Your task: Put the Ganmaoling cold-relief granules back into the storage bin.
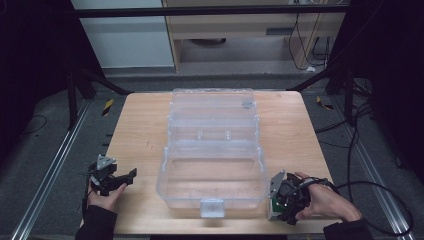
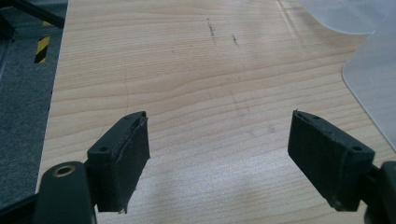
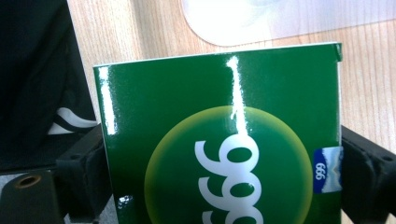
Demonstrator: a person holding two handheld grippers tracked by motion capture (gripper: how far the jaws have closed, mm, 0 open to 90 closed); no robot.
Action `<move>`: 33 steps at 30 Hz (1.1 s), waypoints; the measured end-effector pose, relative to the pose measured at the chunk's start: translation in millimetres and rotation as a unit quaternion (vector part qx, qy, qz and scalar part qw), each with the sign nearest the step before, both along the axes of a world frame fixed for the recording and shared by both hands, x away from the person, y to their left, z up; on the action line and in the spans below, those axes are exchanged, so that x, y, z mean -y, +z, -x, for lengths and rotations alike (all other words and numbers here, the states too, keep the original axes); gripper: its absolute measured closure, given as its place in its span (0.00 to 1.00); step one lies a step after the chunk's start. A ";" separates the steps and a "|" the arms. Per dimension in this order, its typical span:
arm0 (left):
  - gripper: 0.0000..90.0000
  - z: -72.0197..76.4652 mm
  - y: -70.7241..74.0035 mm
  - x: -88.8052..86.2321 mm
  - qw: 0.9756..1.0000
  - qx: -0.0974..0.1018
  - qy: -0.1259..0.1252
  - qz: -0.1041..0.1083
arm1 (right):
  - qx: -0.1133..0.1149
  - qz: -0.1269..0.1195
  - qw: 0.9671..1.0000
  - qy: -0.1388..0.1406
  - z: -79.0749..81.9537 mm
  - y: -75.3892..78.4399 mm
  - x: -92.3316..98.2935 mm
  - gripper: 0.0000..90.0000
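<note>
1. We see a wooden table (image 1: 145, 130) that carries everything else.
2. We find a clear plastic box (image 1: 212, 177) at the table's middle, its hinged lid (image 1: 212, 107) thrown open and lying flat on the far side; the box's tub looks empty and has a latch on its near wall.
3. We see the right gripper (image 1: 280, 202) at the table's near right corner, just beside the box's right end. Its jaws stand one on each side of a green carton, their pads against the carton's sides, so they grip it.
4. We see that green carton (image 3: 224, 140), glossy with white numerals in a yellow-green circle, standing near the table's front edge.
5. We see the left gripper (image 2: 217, 154) low over bare wood at the near left, well apart from the box, its jaws wide apart with nothing between them.
</note>
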State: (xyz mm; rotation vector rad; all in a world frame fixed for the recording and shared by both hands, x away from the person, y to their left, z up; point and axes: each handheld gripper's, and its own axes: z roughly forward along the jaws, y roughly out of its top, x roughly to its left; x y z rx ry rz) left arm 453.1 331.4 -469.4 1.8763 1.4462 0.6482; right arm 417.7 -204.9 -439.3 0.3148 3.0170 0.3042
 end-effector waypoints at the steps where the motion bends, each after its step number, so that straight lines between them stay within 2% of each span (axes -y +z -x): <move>1: 0.22 0.0 0.0 0.0 1.000 0.000 0.000 0.000 | 0.000 -0.001 1.000 0.002 -0.4 0.0 0.3 0.12; 6: 0.22 -0.1 -0.1 0.0 1.000 0.000 0.000 0.000 | -0.006 0.001 1.000 0.006 -1.7 1.7 1.7 0.16; 10: 0.22 -0.2 -0.1 0.1 1.000 0.000 0.000 0.000 | -0.014 -0.005 1.000 -0.006 -2.2 3.5 5.4 0.18; 16: 0.22 -0.1 -0.1 0.2 1.000 0.000 0.000 0.000 | -0.014 -0.014 1.000 -0.013 -0.6 6.8 8.1 0.18; 25: 0.22 0.0 0.2 0.5 1.000 -0.001 0.000 -0.001 | 0.001 -0.027 0.999 -0.025 7.6 31.6 16.6 0.18; 26: 0.22 0.0 0.1 0.6 1.000 -0.001 0.000 -0.001 | 0.002 -0.031 0.999 -0.030 9.0 39.6 18.9 0.18; 32: 0.22 -0.1 0.1 0.4 1.000 -0.001 0.000 -0.001 | 0.014 -0.032 0.999 -0.035 11.8 62.7 22.3 0.18; 33: 0.22 -0.1 0.1 0.4 1.000 -0.001 0.000 -0.001 | 0.014 -0.032 0.999 -0.035 11.8 62.7 22.3 0.18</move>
